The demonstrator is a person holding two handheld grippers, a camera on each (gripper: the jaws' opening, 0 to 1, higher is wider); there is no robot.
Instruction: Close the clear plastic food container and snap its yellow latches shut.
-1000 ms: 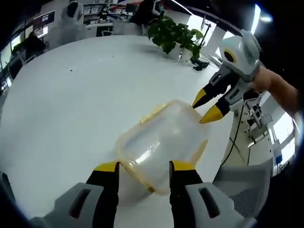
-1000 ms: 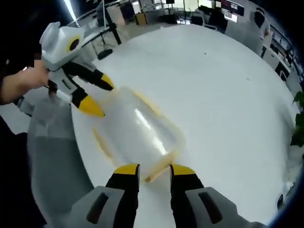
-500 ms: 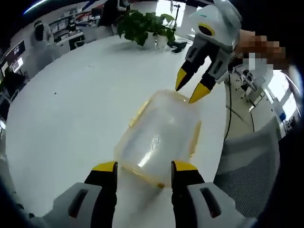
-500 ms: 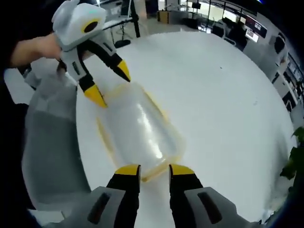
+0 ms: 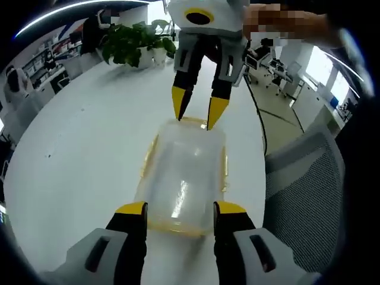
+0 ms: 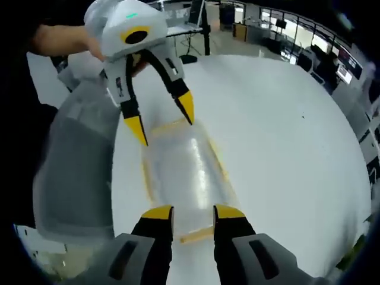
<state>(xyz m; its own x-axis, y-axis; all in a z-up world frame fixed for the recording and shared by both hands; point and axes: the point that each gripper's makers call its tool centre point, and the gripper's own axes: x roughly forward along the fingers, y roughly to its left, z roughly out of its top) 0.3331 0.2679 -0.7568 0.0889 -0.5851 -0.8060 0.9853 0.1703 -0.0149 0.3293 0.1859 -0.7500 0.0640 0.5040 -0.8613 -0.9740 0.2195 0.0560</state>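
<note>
The clear plastic container (image 5: 184, 175) with a yellow rim lies on the white table (image 5: 77, 148), lengthwise between the two grippers. My left gripper (image 5: 180, 209) is open, and its yellow-tipped jaws straddle the container's near end. My right gripper (image 5: 197, 114) is also open and comes down from the top, its tips at the far end's rim. In the right gripper view the container (image 6: 184, 169) runs from my right gripper (image 6: 193, 212) up to the left gripper (image 6: 162, 120). A yellow latch (image 6: 196, 236) sticks out flat at the near end. Whether the side latches are snapped is unclear.
A grey mesh chair (image 5: 303, 190) stands close to the table edge beside the container, also seen as the chair (image 6: 74, 160). A potted plant (image 5: 133, 44) sits at the table's far side. A hand (image 6: 59, 38) holds the left gripper. Office desks lie beyond.
Both grippers have swung round the container and now face each other along its length, each with its tips at one short end. The spread of the jaws has not changed.
</note>
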